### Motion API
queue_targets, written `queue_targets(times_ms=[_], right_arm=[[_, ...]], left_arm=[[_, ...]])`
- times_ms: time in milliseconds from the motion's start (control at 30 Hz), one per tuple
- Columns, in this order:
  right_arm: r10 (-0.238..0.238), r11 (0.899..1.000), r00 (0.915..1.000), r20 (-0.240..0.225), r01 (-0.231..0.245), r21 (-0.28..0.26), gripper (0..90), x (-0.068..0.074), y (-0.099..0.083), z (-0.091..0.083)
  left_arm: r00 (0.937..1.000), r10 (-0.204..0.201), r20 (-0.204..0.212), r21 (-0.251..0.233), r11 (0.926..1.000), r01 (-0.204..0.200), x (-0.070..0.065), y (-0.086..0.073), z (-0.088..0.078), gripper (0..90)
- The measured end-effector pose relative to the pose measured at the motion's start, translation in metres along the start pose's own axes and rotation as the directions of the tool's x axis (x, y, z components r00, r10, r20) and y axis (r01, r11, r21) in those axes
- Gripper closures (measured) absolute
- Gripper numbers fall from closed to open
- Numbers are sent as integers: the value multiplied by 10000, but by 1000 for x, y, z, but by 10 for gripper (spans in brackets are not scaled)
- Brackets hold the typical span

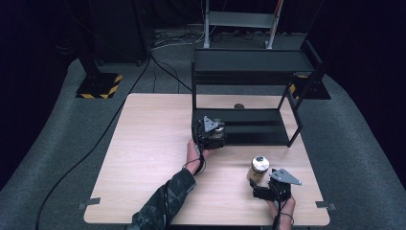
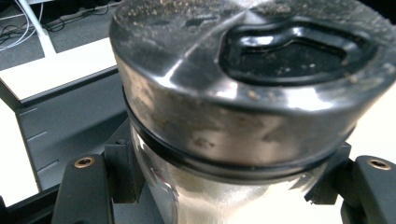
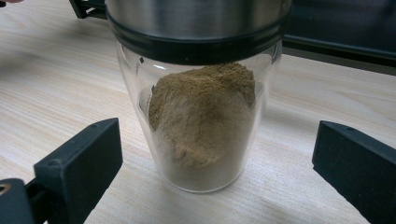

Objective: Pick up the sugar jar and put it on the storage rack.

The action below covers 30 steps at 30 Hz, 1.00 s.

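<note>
From up high, your left gripper is at the front left corner of the black shelf rack, with its jaws closed around a small jar. Your right gripper sits near the table's front edge, just beside a second jar with brown powder and a shiny lid.

In the left gripper view, the small jar's dusty metal lid is very near. It has a black shaped dent on top. The glass below sits tight between the two black jaws. I can't see any words on it.

In the right gripper view, the jar with brown powder stands upright on the wood. The jaws are wide apart, one on each side, not touching the glass. No label can be read.
</note>
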State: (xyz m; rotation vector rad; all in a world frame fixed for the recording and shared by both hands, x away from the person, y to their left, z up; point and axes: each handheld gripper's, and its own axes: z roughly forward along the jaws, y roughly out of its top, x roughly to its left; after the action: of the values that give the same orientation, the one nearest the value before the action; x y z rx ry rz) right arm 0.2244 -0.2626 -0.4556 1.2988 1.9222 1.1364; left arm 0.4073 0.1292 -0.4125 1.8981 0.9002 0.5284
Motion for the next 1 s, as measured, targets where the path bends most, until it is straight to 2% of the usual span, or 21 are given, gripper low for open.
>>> queue_targets(times_ms=[200, 1000], right_arm=[[-3, 10000, 10000, -10, 3, 9, 7, 0, 0, 0], [-13, 10000, 10000, -56, 13, 31, 7, -1, 1, 0]], left_arm=[[10000, -60, -68, -105, 9999, 59, 0, 1, 2, 301], [9991, -187, -387, 27, 9998, 189, 2, 4, 18, 302]])
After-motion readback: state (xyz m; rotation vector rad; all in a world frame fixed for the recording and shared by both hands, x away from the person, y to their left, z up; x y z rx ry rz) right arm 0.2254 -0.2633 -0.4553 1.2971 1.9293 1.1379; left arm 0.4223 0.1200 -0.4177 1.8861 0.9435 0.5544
